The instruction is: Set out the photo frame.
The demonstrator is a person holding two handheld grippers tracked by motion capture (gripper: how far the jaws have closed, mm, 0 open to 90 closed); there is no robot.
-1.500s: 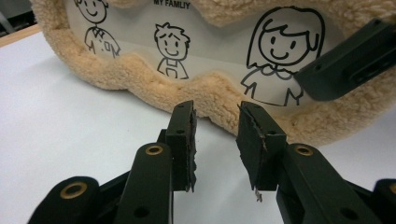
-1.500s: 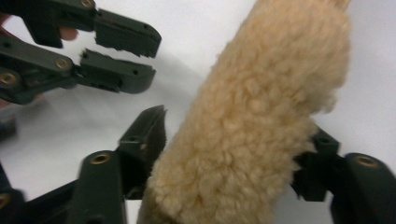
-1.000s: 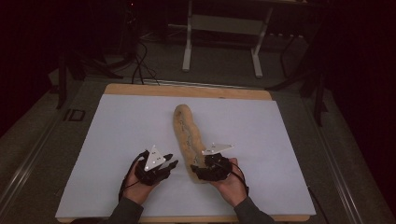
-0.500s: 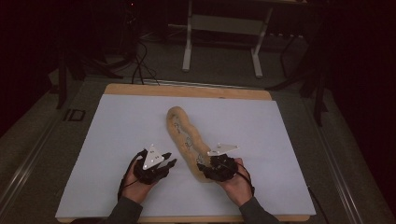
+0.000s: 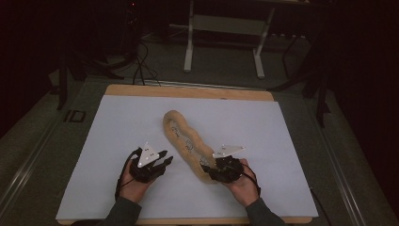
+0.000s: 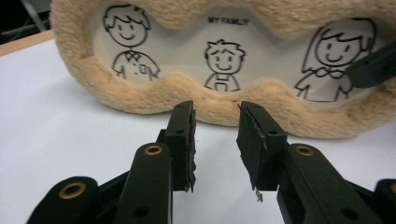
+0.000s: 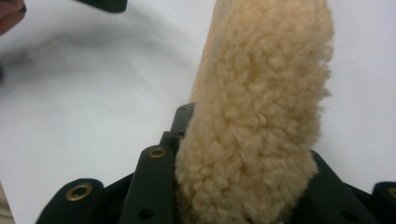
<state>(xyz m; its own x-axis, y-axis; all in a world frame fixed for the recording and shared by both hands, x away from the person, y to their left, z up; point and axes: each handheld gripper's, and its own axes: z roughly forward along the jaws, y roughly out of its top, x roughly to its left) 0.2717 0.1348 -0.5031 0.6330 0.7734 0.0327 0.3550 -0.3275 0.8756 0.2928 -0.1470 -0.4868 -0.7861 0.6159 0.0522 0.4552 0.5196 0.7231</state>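
Since the earlier frames, the plush frame (image 5: 186,141) has swung from pointing nearly straight up the surface (image 5: 117,122) to lying on a diagonal, its far end now toward the left and its near end drawn rightward with the right gripper (image 5: 217,173).

Right gripper: fingers clenched on the near end of the plush frame; in the right gripper view the fleecy edge (image 7: 261,116) stands between the fingers (image 7: 180,126) and hides the right-hand one.

Left gripper (image 5: 162,160): fingers (image 6: 182,140) released, a clear gap between them, grasping nothing. The plush frame's long edge lies just beyond the fingertips, apart from them. Its white panel (image 6: 224,60) shows three line-drawn figures and the words "MY FAMILY". A dark finger of the right gripper (image 6: 373,70) overlaps the panel's right end.
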